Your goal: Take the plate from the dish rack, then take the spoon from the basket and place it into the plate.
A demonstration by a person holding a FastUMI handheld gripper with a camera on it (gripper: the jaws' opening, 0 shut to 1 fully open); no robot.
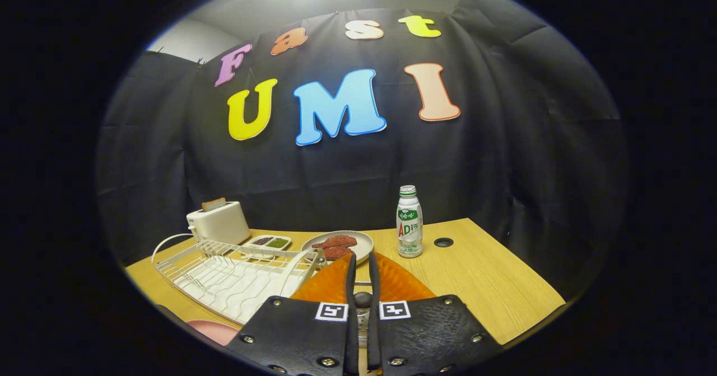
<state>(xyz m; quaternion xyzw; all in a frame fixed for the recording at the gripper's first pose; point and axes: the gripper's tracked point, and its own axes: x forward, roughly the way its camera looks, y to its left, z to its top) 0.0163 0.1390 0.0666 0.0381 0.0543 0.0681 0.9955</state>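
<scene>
Tongs [362, 269] pinched nearly together on the rim of an orange plate [330, 289], which sits edge-on between the fingers, above the wooden surface [482, 269] just right of the white dish rack [235, 275]. Rack looks empty now, so step one reads as done or nearly done: plate is out and in the grip, not yet set down as far as I can tell. Left: put the plate down, fetch the spoon, drop it in. Can't make out a basket or spoon from here. Beyond the fingers: a second plate with red food [339, 244], a small sauce tray [270, 242], a toaster [218, 223], a bottle [409, 222]. Something pink [215, 331] sits near the rack's front corner, unclear what.
</scene>
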